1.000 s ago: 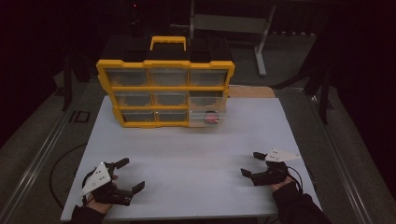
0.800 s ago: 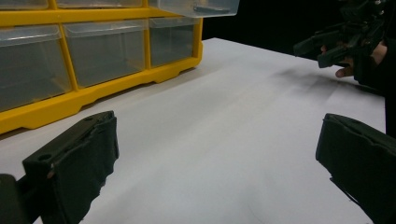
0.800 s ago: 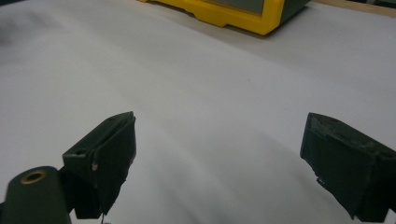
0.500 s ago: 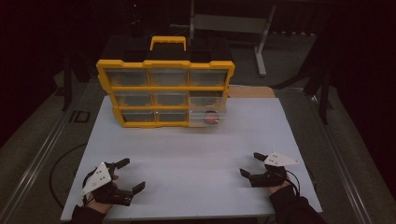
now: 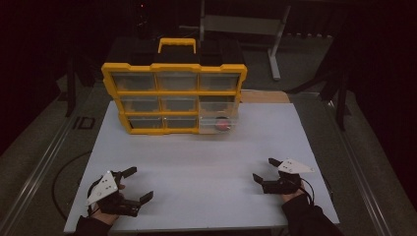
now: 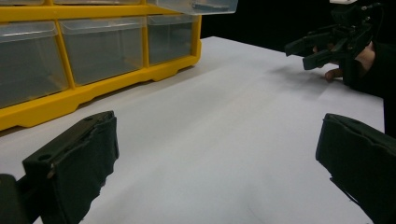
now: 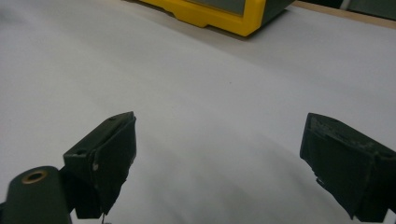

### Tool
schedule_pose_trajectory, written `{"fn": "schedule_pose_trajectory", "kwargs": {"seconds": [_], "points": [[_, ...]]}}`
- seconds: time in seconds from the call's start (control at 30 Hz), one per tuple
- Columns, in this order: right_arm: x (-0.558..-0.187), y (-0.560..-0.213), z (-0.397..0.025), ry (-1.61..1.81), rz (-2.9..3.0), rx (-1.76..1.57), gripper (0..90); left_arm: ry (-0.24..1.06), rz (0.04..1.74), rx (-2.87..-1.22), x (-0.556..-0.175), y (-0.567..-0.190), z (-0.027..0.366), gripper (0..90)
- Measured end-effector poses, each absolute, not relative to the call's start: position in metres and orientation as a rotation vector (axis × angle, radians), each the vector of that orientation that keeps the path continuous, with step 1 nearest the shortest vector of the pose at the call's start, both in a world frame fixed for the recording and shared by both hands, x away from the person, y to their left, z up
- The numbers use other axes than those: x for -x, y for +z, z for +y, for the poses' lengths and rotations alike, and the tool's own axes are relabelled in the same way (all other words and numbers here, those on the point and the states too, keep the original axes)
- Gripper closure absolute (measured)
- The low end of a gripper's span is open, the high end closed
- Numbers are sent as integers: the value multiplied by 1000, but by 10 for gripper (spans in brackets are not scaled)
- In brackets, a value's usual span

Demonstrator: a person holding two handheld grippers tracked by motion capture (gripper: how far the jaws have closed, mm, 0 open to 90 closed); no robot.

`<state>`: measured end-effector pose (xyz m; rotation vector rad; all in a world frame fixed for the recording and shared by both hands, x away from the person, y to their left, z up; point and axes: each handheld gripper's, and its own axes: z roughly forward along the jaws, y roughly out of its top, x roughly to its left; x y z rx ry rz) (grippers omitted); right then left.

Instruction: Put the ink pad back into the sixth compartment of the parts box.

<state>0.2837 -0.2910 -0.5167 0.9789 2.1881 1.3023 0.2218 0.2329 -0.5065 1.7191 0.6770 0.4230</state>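
A yellow organizer [image 5: 174, 96] with clear drawers and a yellow handle stands at the far side of the white table [image 5: 206, 162]. Its bottom right drawer [image 5: 219, 124] is pulled out and holds a small red object [image 5: 223, 125]. My left gripper [image 5: 139, 184] rests open near the front left corner, nothing between its jaws. My right gripper [image 5: 265, 169] rests open near the front right, also with nothing held. In the left gripper view the organizer [image 6: 93, 60] is at upper left and the right gripper [image 6: 308, 51] is far off at upper right. The right gripper view shows the organizer's corner [image 7: 224, 14].
A black case [image 5: 172, 49] sits behind the organizer. A wooden strip [image 5: 265, 97] lies at the table's far right edge. A metal stand [image 5: 275, 44] is on the floor beyond the table. White tabletop stretches between the grippers and the organizer.
The right gripper has shifted slightly nearer the table's front edge. The left gripper has barely moved.
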Motion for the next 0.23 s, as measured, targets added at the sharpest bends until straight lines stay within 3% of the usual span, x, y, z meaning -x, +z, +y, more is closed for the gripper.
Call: {"fn": "schedule_pose_trajectory", "kwargs": {"seconds": [0.23], "points": [[-283,-518,-289,1280,2202,-975,109,424,678,-1716,-222,-506,233,0]]}}
